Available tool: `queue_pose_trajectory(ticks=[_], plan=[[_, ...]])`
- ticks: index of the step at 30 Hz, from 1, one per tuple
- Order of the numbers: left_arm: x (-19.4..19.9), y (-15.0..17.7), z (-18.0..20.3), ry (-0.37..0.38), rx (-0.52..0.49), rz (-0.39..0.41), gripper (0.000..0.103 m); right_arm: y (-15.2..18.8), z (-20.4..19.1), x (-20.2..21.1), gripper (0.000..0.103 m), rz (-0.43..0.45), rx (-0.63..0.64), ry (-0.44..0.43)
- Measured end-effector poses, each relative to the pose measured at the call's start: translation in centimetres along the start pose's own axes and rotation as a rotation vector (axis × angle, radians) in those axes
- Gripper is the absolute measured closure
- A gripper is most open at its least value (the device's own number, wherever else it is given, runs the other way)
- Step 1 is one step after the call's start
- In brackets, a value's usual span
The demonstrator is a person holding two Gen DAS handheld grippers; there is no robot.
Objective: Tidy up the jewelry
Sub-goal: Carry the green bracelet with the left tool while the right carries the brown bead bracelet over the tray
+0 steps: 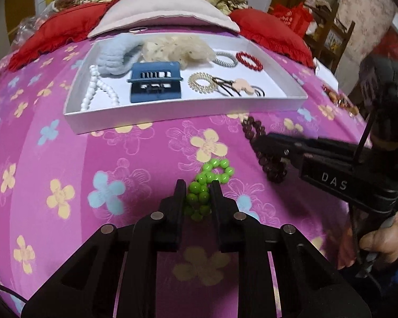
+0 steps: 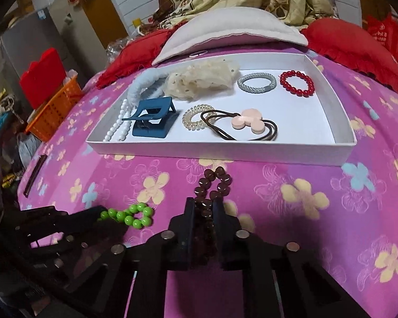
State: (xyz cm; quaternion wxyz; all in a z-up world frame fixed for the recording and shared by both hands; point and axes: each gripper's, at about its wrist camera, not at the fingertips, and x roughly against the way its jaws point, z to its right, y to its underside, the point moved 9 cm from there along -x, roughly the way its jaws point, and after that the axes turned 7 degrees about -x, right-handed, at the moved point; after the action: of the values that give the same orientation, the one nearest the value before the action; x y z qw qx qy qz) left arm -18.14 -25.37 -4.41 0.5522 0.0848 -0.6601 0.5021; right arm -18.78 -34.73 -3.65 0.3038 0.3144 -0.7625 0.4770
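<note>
From the left wrist view, you are squeezing your left gripper (image 1: pixel 198 188) around a green bead bracelet (image 1: pixel 208 185), its fingers (image 1: pixel 179 198) pressing the beads on both sides while the far loop is lying on the pink floral bedsheet (image 1: pixel 92 159). To the right, your right gripper (image 1: pixel 262 143) is reaching over a dark brown bead bracelet (image 1: pixel 254 128). Beyond sits a white tray (image 1: pixel 172 114) holding a blue claw clip (image 1: pixel 155 82), a white pearl necklace (image 1: pixel 92 90) and a red bead bracelet (image 1: pixel 249 61).

From the right wrist view, your right gripper (image 2: pixel 204 205) is clenching the dark brown bead bracelet (image 2: pixel 216 184) just before the tray (image 2: pixel 225 151). The green bracelet (image 2: pixel 131 216) is lying to the left, in the left gripper's (image 2: pixel 103 216) fingers.
</note>
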Motion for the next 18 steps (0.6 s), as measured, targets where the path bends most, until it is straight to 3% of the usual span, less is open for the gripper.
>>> queue_pose_trajectory(ticks=[8, 11, 12, 13, 15, 18], plan=[[3.1, 0.0, -0.5, 0.009, 0.049, 0.047, 0.086, -0.2, -0.4, 2.9, 0.093, 0.042, -0.004, -0.04], [3.9, 0.4, -0.6, 0.009, 0.06, 0.053, 0.086, 0.5, -0.3, 2.2, 0.09, 0.008, 0.034, 0.013], [4.0, 0.6, -0.7, 0.008, 0.062, 0.054, 0.086, 0.7, -0.2, 1.9, 0.08, -0.004, 0.039, 0.024], [4.2, 0.8, -0.8, 0.004, 0.066, 0.053, 0.086, 1.0, -0.2, 1.6, 0.055, -0.019, 0.042, 0.027], [4.4, 1.2, -1.0, 0.001, 0.072, 0.051, 0.086, 1.0, -0.6, 1.5, 0.035, 0.001, 0.044, 0.021], [4.7, 1.6, -1.3, -0.003, 0.08, 0.051, 0.086, 1.0, -1.0, 0.5, 0.035, -0.005, 0.075, 0.061]])
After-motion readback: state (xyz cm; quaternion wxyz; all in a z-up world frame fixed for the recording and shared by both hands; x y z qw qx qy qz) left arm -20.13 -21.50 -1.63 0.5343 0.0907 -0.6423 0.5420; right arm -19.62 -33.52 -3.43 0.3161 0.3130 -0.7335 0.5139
